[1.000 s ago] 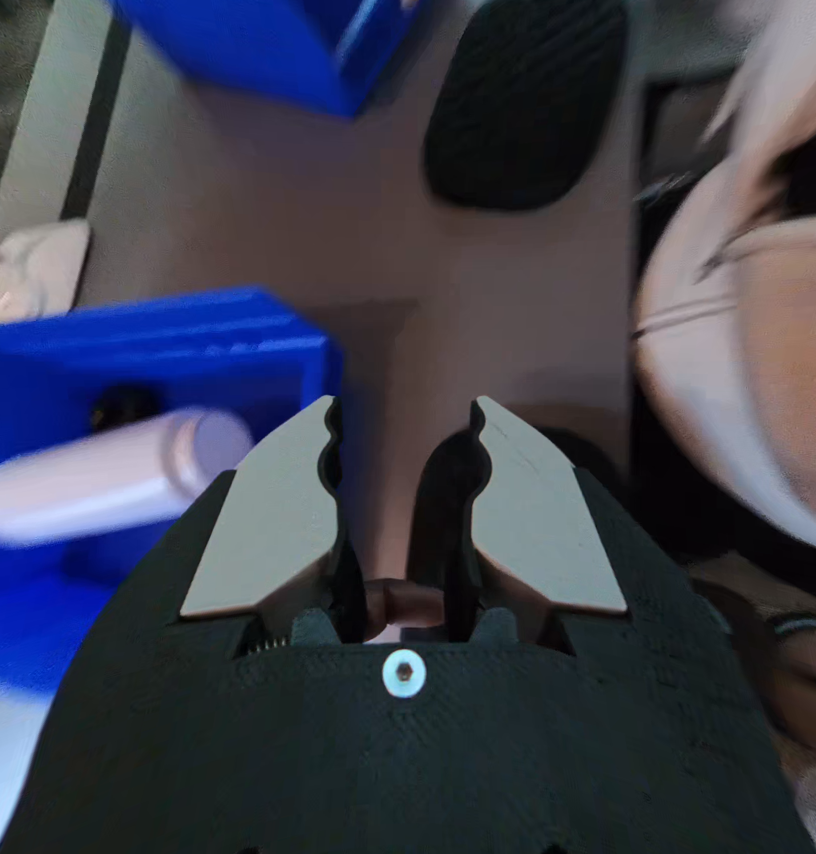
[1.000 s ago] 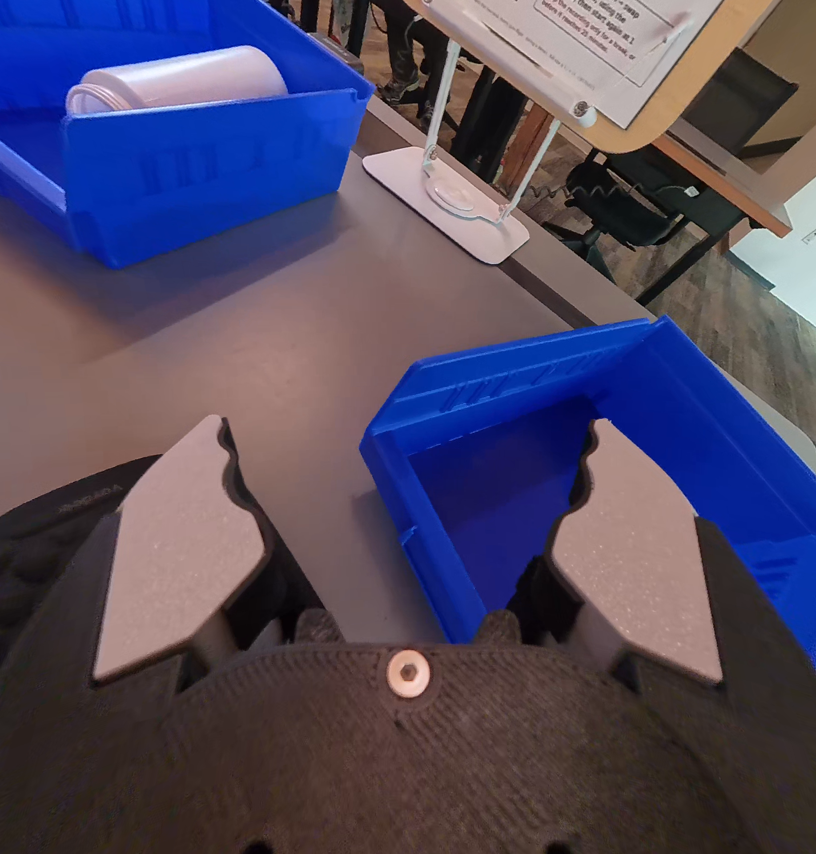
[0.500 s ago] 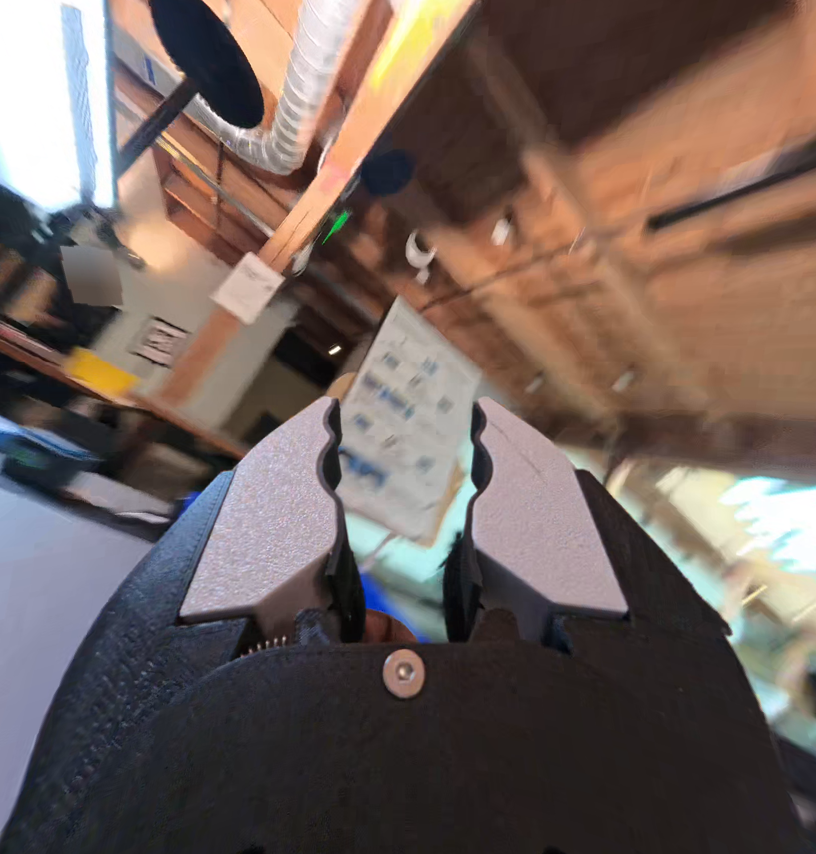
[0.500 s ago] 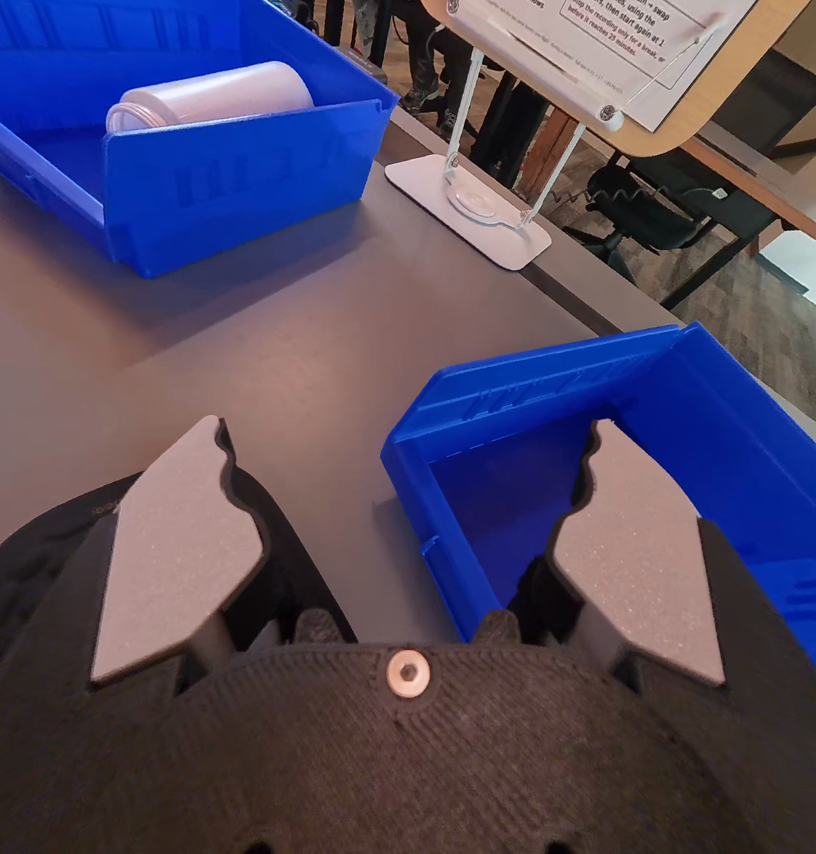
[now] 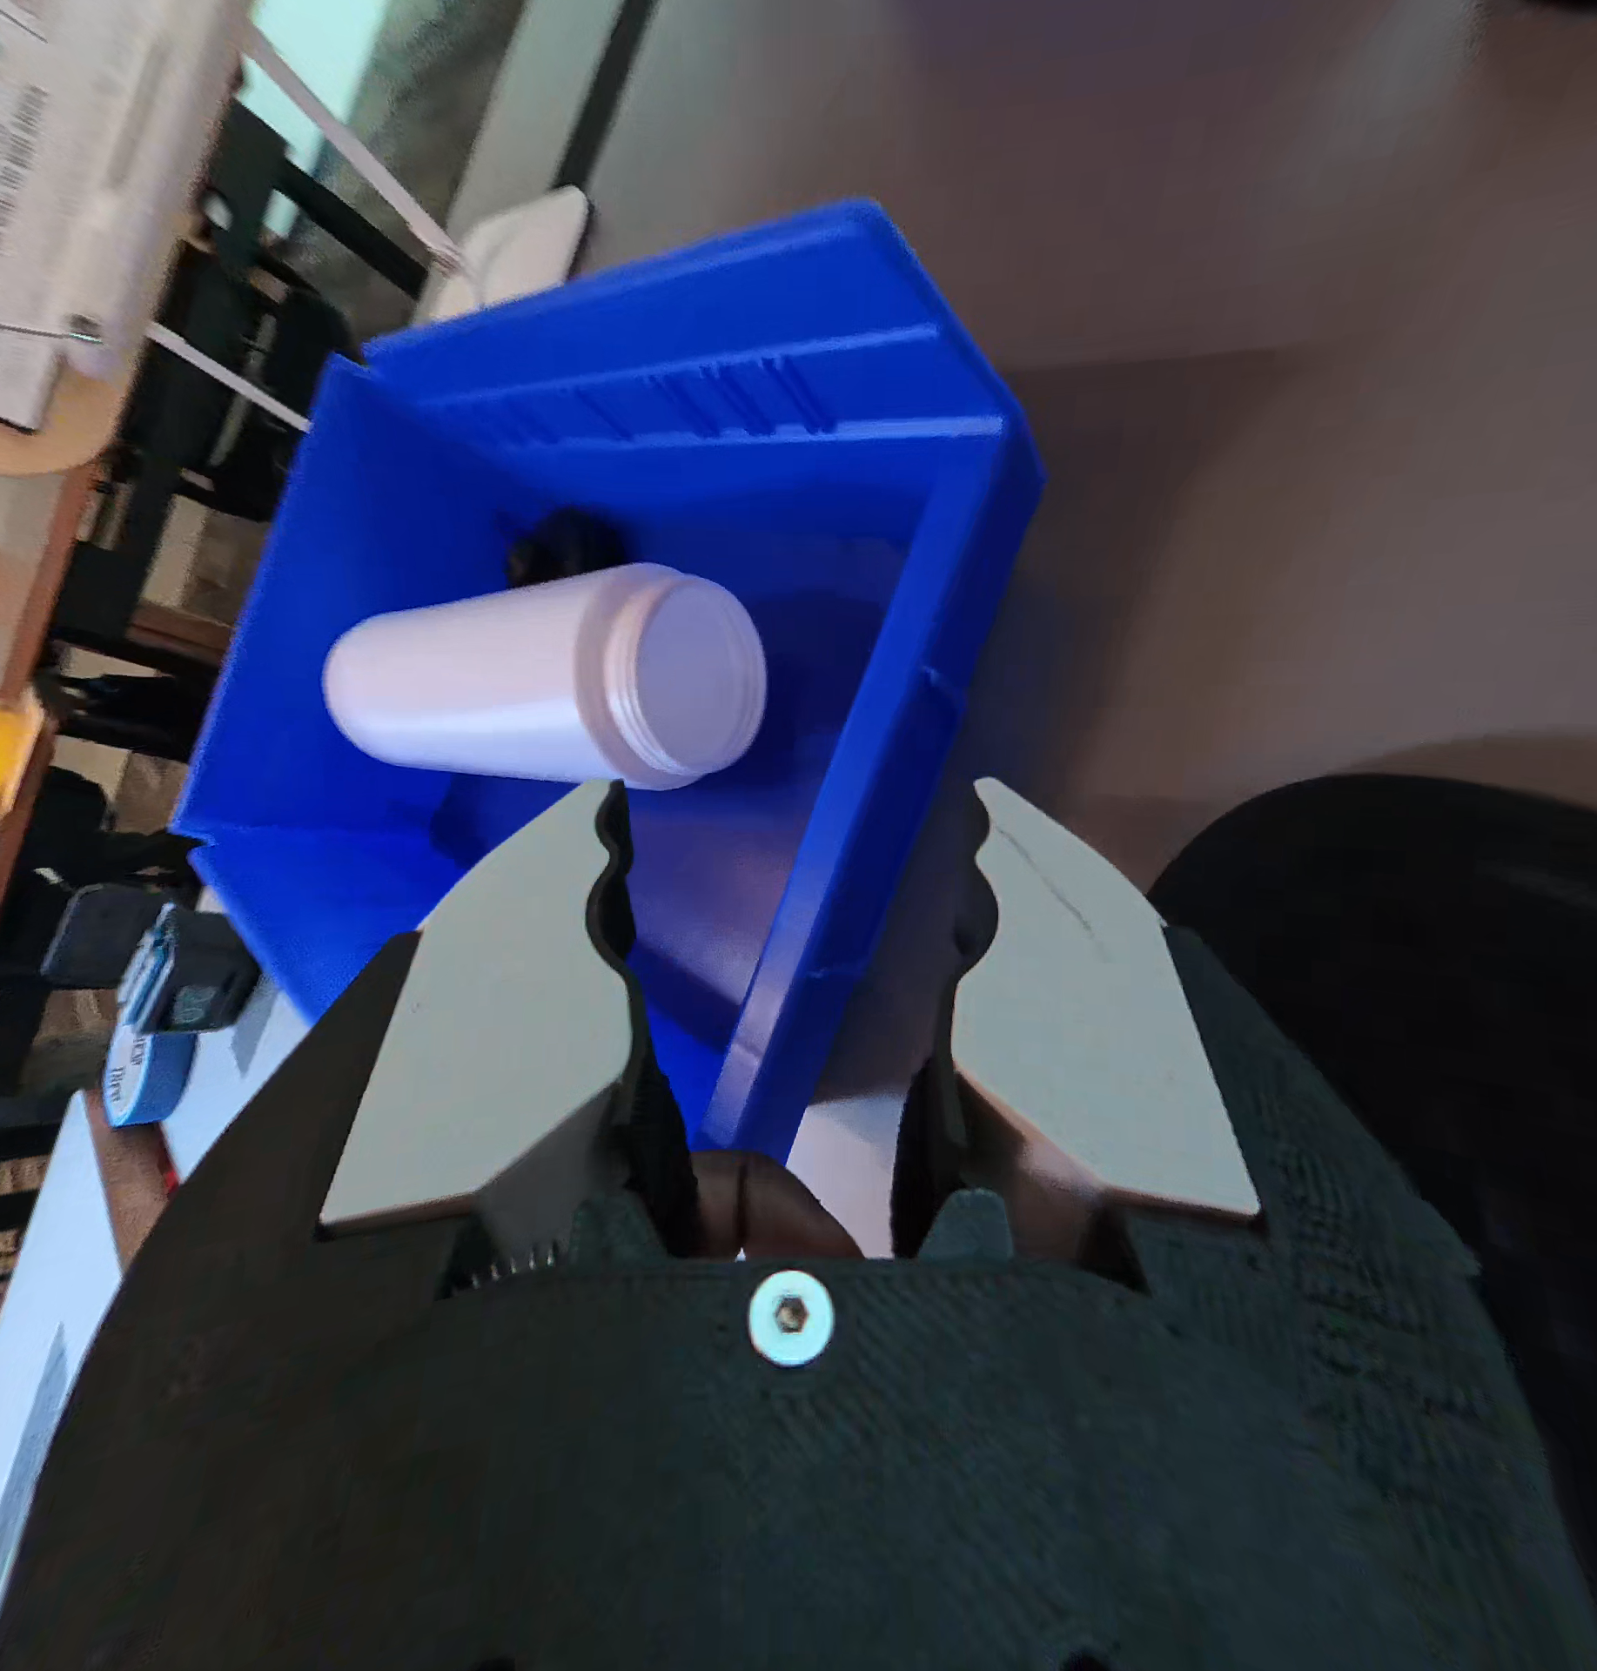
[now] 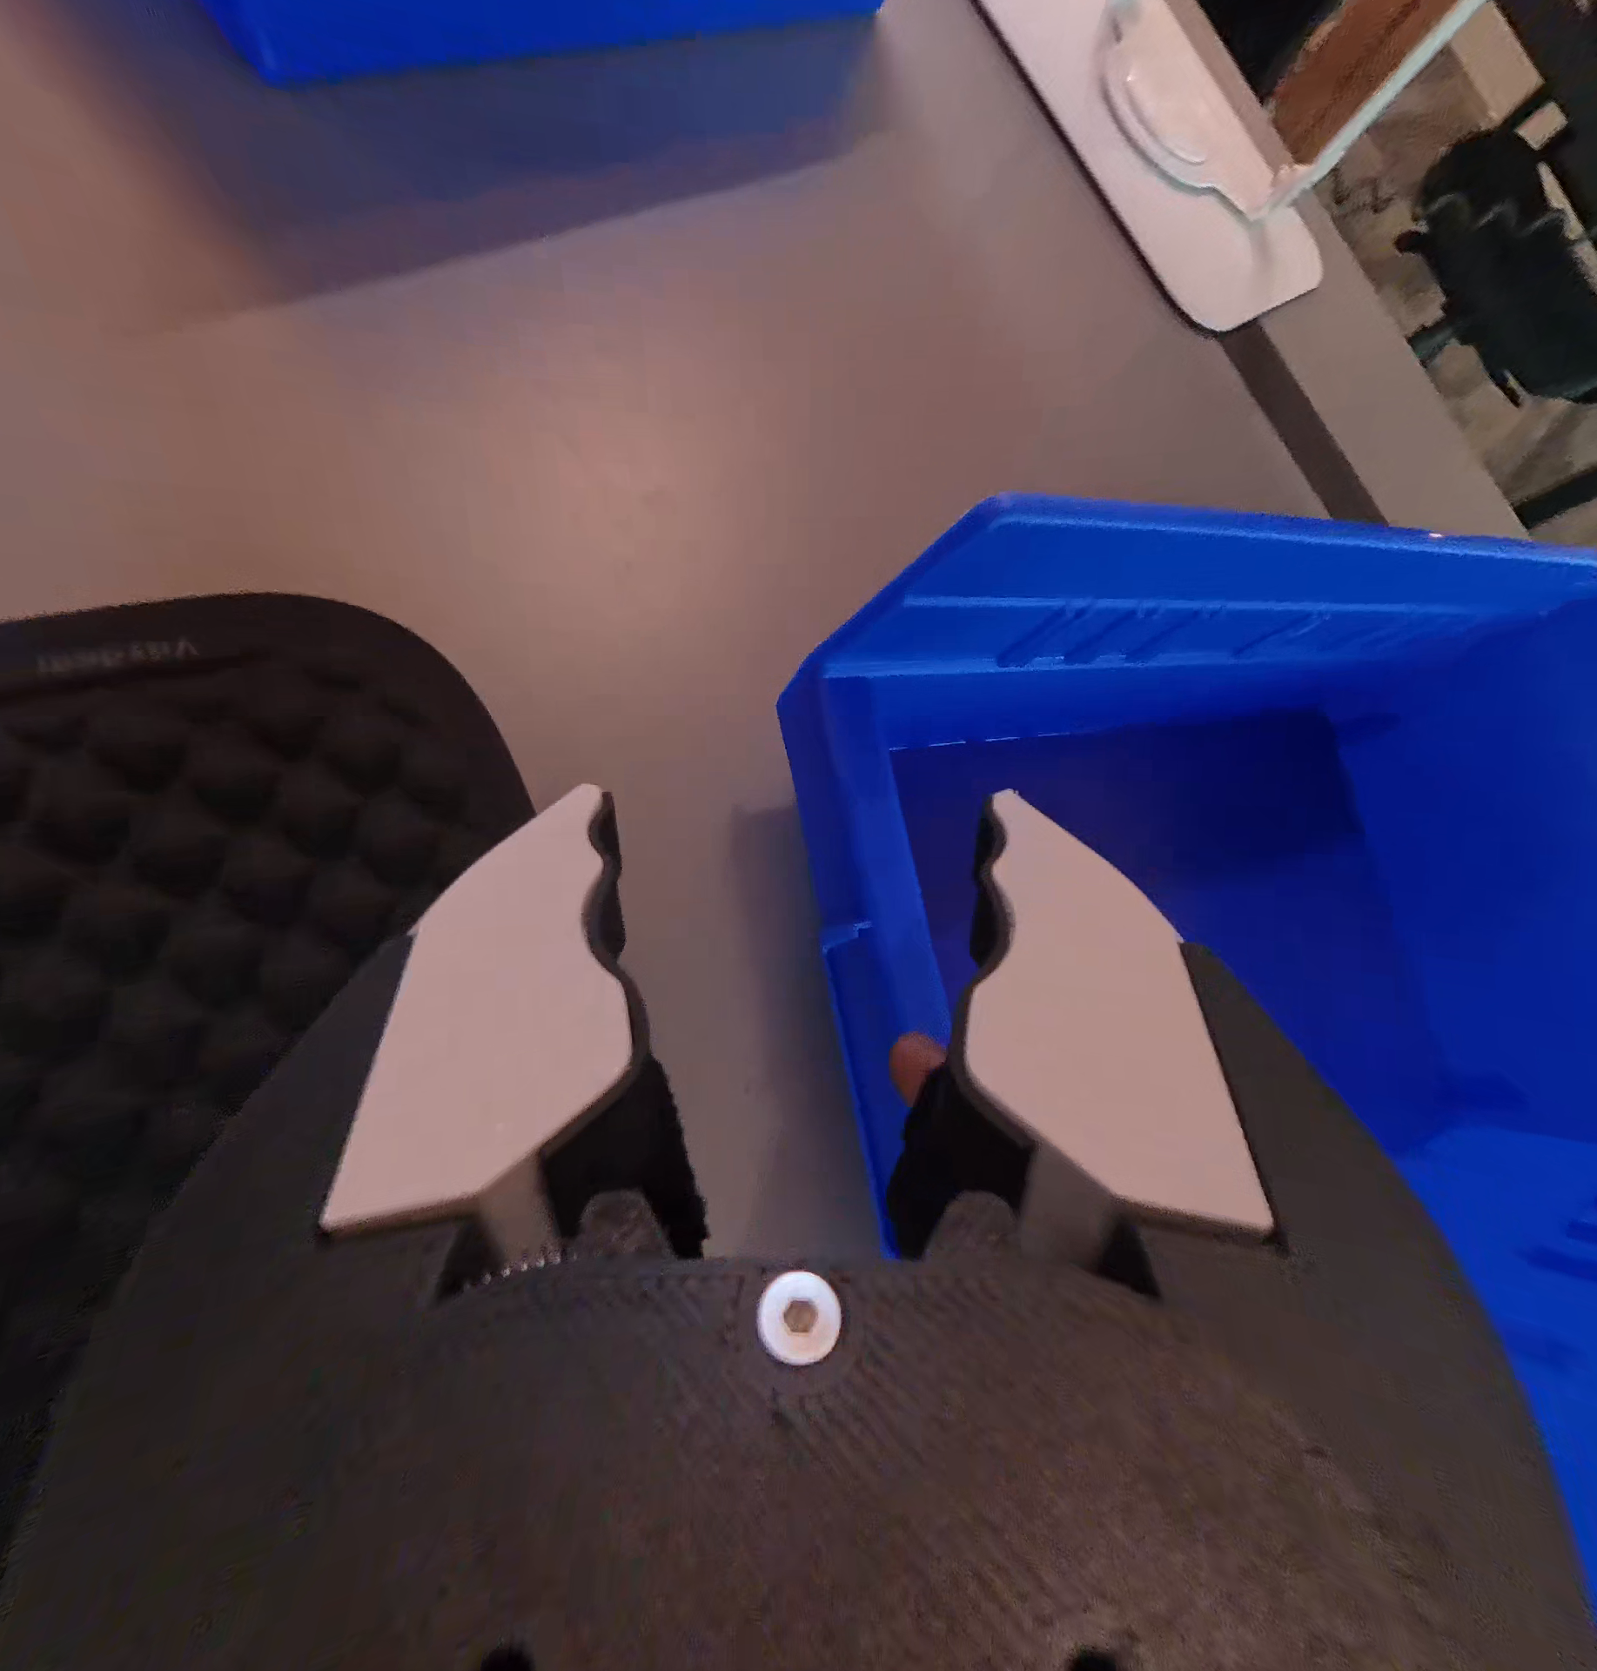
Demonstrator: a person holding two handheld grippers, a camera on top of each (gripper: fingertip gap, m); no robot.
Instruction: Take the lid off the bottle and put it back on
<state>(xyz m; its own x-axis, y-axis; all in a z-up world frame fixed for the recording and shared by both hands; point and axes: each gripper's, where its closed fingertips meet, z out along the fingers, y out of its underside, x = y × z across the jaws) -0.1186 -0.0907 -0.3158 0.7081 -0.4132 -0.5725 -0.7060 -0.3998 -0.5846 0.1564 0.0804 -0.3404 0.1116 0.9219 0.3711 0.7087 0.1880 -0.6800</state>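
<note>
My left gripper [image 5: 794, 814] hangs open and empty over the near end of a blue bin [image 5: 939, 506], its jaws spread with nothing between them. The white bottle [image 5: 541, 678] lies on its side in that bin, just ahead of my left fingertip and a little to its left. Its long axis runs across my view, the lid [image 5: 686, 678] end towards the middle of the bin and nearer me, the rounded base pointing off to the left. So the bottle sits crosswise to my jaws' reach. A small dark thing [image 5: 564, 542] sits behind it; I cannot tell what.

My right gripper [image 6: 799, 814] is also open and empty, over the grey table [image 6: 595, 407], with its right finger above the wall of a second blue bin [image 6: 1228, 579] and a black mat [image 6: 189, 814] to its left. No bottle shows in that view, so I judge the left gripper is the nearer one to pick up the bottle.
</note>
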